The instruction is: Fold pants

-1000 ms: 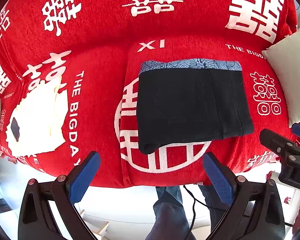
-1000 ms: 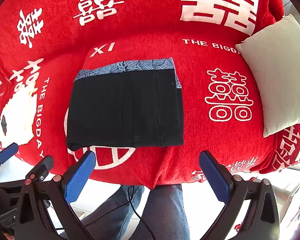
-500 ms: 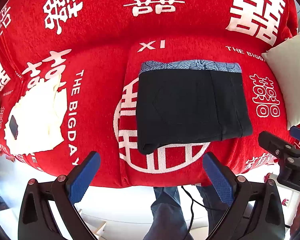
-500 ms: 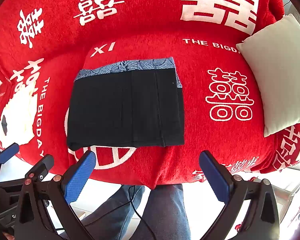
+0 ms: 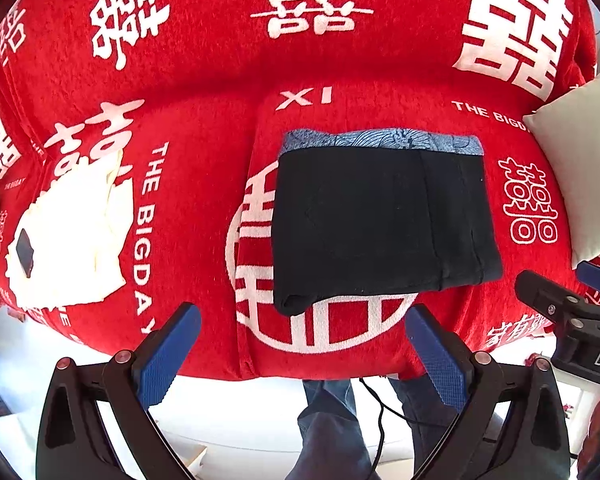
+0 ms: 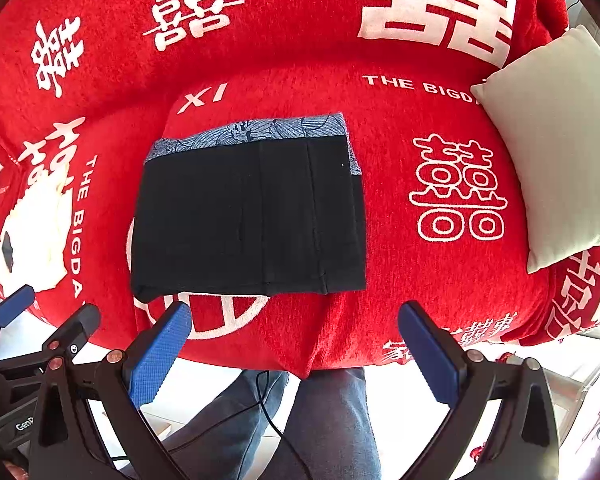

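Black pants point(image 5: 380, 224) point(image 6: 248, 216) lie folded into a flat rectangle on the red sofa seat, with a blue patterned waistband strip along the far edge. My left gripper point(image 5: 300, 348) hangs open above the sofa's front edge, short of the pants, its blue pads holding nothing. My right gripper point(image 6: 296, 344) is also open and empty, pulled back from the pants' near edge. Each gripper shows at the side of the other's view.
A red sofa cover point(image 5: 204, 92) with white characters spans both views. A pale cushion point(image 6: 564, 140) sits at the right, and a folded cream garment point(image 5: 68, 236) with a dark tag at the left. A person's jeans-clad legs point(image 6: 300, 420) and a cable are below.
Both grippers have stayed open and nearly still; the left view has shifted only slightly. The pants have not moved.
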`<state>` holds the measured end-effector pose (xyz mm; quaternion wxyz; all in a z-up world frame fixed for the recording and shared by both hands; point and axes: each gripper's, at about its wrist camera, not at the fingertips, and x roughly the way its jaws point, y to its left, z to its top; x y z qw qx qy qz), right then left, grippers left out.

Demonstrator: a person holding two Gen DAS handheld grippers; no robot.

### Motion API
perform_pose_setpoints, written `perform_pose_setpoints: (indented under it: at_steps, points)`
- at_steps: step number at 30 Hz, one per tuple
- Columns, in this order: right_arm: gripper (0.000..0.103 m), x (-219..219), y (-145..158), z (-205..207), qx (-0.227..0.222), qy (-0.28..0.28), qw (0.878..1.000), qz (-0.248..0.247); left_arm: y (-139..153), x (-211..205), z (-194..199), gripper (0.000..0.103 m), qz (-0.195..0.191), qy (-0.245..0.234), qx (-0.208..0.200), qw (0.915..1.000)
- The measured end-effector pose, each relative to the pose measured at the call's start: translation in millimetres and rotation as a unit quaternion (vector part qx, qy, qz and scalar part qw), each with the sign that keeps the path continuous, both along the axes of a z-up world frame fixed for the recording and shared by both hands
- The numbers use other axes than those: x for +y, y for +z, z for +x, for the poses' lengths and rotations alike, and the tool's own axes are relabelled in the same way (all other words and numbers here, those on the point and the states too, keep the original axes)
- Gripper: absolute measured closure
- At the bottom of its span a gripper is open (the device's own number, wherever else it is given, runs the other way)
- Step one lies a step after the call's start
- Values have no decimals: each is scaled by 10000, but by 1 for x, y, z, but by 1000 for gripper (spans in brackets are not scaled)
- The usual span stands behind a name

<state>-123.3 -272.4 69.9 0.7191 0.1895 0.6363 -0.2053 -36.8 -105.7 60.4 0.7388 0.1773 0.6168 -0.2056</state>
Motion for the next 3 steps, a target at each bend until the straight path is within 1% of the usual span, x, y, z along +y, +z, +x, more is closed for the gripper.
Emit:
perform_pose_setpoints:
  at_steps: [3]
  points:
    - [0,-3,-1,0,3,-22,10000,11,1,-2,-1,0,-38,-48,0,10000]
